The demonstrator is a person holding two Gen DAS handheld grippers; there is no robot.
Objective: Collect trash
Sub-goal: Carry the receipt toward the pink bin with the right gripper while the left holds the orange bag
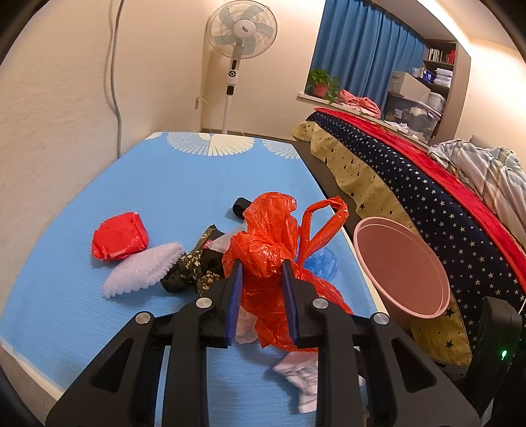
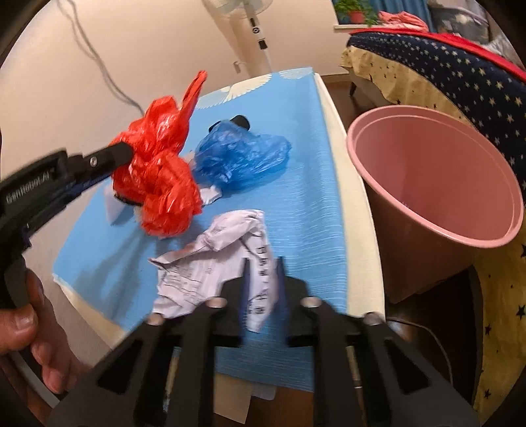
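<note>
Glossy crinkled plastic orange bag; creased printed paper (matt); smooth pink bin.

- Crumpled red plastic bag pinched between my left fingers, lifted.
- Crumpled printed paper on the blue worktop, in my right fingers.
- Pink bin beside the worktop, tilted.

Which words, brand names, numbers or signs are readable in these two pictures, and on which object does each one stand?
"GenRobot.AI": white letters on the black body of the left gripper, right wrist view; the last letters are soft.
Crumpled paper: printed lines and characters, too blurred to read.
Fan: a small mark on the hub, too small to read.
Shelf items: labels too small to read.
</note>
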